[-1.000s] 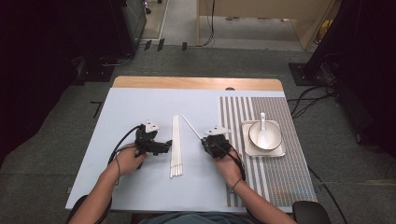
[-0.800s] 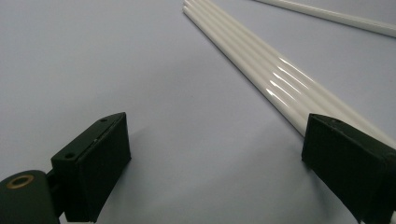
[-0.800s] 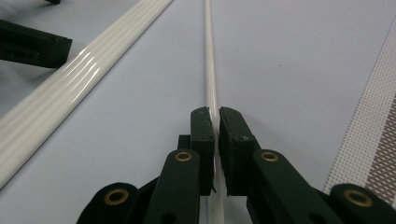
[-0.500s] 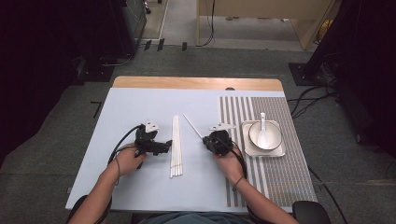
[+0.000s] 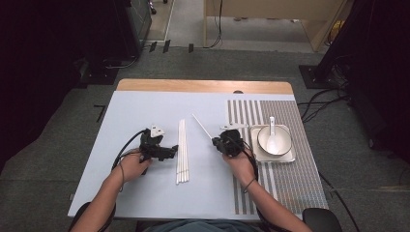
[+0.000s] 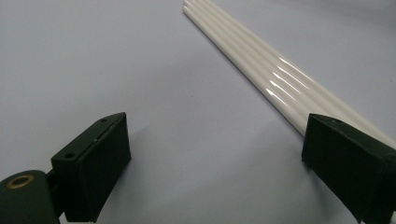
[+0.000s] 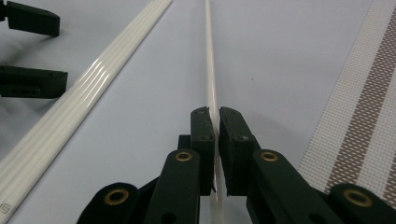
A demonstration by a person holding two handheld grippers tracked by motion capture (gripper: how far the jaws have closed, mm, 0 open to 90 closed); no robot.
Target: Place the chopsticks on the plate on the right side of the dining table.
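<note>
**Fingers clamped on the lone stick, bundle waiting**

Fingers of the right gripper are pinched tight on a single white stick, gripping it near its near end while the rest runs away across the pale blue desk towards the far edge. From the high view that stick lies slanted, apart from the bundle of white sticks lying together mid-desk. The left gripper has its fingers spread wide and holding nothing, set down just beside the bundle, which passes under one finger.

The step in hand looks like gathering the stray stick to the others. The next move would call for lifting or swinging it parallel to the bundle without rolling it out of the pinch, and laying it flush alongside.

A bowl with a spoon sits on a tray on the striped mat towards the right edge.
</note>
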